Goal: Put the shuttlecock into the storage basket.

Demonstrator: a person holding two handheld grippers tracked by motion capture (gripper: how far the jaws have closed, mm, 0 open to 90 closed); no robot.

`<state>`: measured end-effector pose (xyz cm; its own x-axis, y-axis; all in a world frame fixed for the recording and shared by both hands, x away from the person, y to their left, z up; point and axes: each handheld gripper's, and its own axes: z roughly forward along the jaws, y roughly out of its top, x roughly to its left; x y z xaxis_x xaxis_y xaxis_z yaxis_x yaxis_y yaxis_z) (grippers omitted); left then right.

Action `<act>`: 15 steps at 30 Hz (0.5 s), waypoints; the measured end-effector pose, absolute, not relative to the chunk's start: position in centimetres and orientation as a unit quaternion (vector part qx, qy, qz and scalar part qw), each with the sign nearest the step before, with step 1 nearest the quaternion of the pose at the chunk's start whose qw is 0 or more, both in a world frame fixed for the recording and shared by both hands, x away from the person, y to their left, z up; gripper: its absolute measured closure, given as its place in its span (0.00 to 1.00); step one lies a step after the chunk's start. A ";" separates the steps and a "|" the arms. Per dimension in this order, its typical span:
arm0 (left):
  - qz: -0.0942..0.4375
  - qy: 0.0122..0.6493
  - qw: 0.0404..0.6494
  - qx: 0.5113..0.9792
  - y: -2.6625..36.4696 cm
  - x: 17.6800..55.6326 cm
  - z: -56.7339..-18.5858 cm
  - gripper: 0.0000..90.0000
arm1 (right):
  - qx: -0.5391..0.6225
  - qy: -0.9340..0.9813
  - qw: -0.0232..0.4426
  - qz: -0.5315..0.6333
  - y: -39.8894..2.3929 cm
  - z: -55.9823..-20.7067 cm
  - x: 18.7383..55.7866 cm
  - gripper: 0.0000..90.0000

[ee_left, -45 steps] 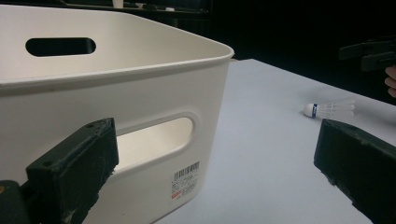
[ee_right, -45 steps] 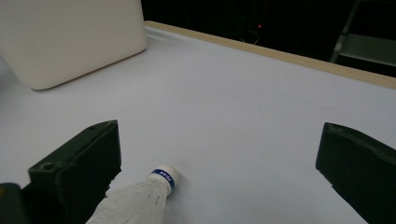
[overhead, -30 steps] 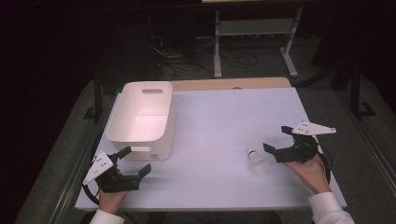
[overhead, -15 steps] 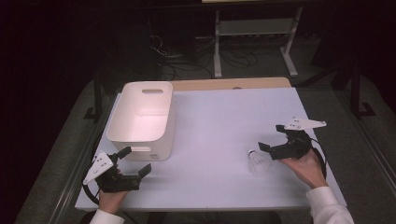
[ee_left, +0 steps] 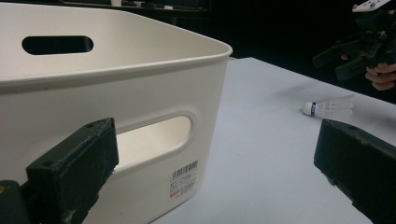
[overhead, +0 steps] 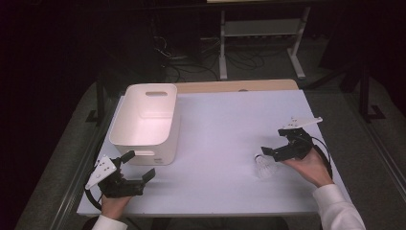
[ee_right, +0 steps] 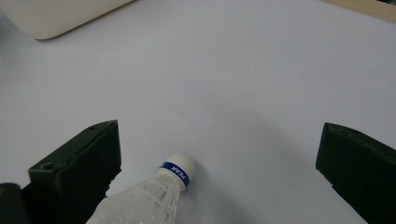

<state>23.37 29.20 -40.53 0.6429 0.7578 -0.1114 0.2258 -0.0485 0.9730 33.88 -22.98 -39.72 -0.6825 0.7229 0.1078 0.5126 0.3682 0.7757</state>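
Shuttlecock (overhead: 265,166): white, with a rounded cork head ringed by a blue band and a flared skirt of ribbed white plastic. It lies on its side on the right half of the table, near the front edge. In the high view its long axis runs roughly near-to-far with a lean to the left, head toward the far left, skirt toward the near right. In the right gripper view the shuttlecock (ee_right: 156,193) points its head away from the camera, skirt toward the lower edge. In the left gripper view the shuttlecock (ee_left: 327,108) is seen well off, head to the left of that view.

Right gripper (overhead: 271,151): black, with a grey three-cornered plate on top and a trailing cable, held in a hand with a white sleeve. Jaws spread wide, one on each side of the shuttlecock; the skirt lies just beside the left jaw in the right gripper view, and whether they touch cannot be told.

Left gripper (overhead: 140,166): black, same plate, at the near left corner of the table. Jaws spread, holding nothing, pointed at the near wall of the bin.

Bin (overhead: 142,139): white smooth plastic, rectangular with rounded corners and rolled rim, an oval handle slot in each end wall, a barcode sticker low on the near wall. It stands upright on the left half of the table, well apart from the shuttlecock.

Table (overhead: 225,120): flat matte white top, with a strip of pale wood along the far edge.
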 end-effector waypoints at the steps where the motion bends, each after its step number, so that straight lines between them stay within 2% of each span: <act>1: 0.225 0.357 0.590 0.688 29.2 23.4 -40.5 0.00 | 0.380 0.818 0.124 0.414 -22.9 -39.7 34.0 0.00; 15: 0.224 0.358 0.590 0.688 29.2 23.4 -40.5 0.00 | 0.389 0.829 0.092 0.391 -22.3 -39.6 35.1 0.00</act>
<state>23.37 29.18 -40.53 0.6438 0.7567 -0.1136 0.2279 -0.0480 0.9725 35.10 -22.30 -39.62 -0.6802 0.7171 0.1519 0.5734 0.3914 0.7198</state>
